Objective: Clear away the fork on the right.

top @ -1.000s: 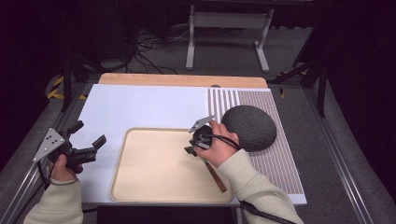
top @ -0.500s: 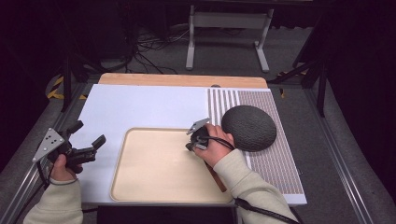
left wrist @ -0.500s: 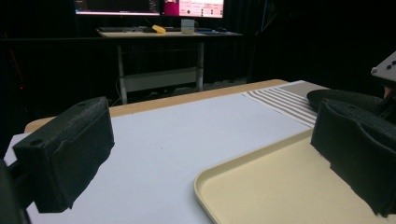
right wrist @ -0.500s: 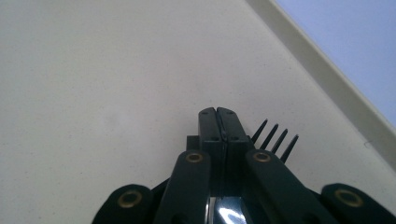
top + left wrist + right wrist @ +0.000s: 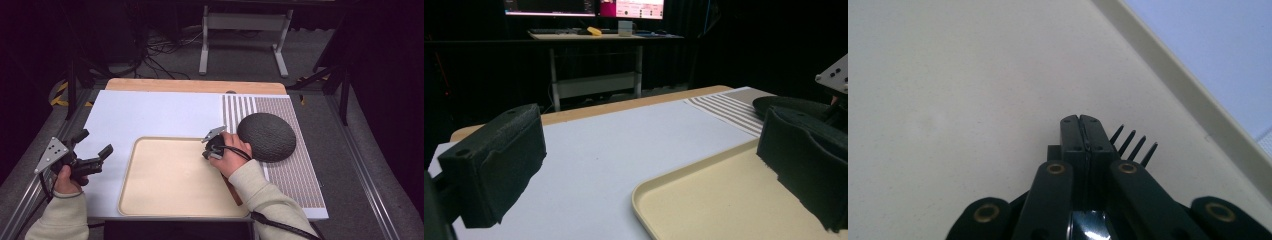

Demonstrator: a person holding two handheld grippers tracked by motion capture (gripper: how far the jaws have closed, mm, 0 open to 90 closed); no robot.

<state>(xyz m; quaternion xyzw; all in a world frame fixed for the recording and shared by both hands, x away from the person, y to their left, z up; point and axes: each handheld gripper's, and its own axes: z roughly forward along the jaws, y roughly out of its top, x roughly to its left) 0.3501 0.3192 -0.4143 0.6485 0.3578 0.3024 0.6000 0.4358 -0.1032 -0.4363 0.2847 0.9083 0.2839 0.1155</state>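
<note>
Over the right part of the cream tray [image 5: 127, 175], beside its right rim, I have the right gripper [image 5: 209, 146] held low; in the right gripper view its claw [image 5: 1080, 120] is clenched, the two black jaws meeting pad to pad along a thin seam. Just past the right-hand jaw a fork [image 5: 1133, 145] shows as four thin black tines, straight, evenly spaced and parallel, each tapering to a point; the rest of it is hidden behind the jaws, so I cannot tell whether the claw has hold of it or merely lies against it. The tines sit close above the tray floor [image 5: 948, 100]; their long axis slants up and to the right in that view, so they point toward the tray's raised rim [image 5: 1188, 95] and the pale mat beyond it. From the high view a brown strip [image 5: 234, 192] runs under my right wrist toward the near edge of the table; whether it belongs to the fork I cannot say.

My left gripper [image 5: 95, 142] is at the table's left edge, left of the tray; its claw [image 5: 649, 160] is released, jaws wide apart with nothing between them. A dark textured dome [image 5: 266, 136] rests on the striped mat [image 5: 295, 170] just right of my right hand.
</note>
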